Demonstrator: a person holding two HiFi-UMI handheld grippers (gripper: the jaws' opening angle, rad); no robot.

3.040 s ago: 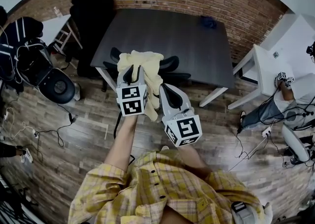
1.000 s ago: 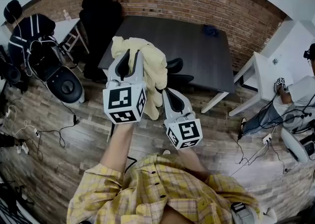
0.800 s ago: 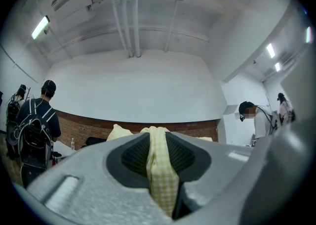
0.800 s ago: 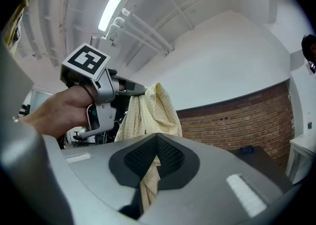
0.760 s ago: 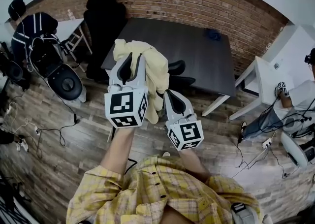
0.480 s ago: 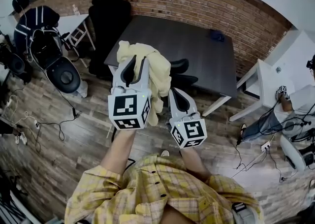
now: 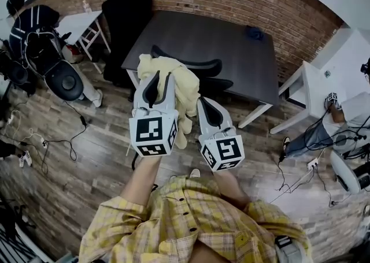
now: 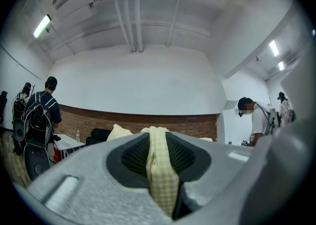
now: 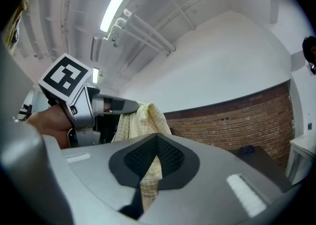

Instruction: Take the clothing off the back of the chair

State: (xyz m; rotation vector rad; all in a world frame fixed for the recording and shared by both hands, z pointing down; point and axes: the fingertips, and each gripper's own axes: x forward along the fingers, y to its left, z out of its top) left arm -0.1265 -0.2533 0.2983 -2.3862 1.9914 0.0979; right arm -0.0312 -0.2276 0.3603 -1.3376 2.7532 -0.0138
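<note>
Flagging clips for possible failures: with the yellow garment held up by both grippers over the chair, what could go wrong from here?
1. The right gripper pinches only a narrow fold of the yellow garment. That fold might slip free, leaving the left gripper carrying everything.
2. Loose cloth bunches and hangs between the grippers, over the black chair. A trailing end could catch on it.
</note>
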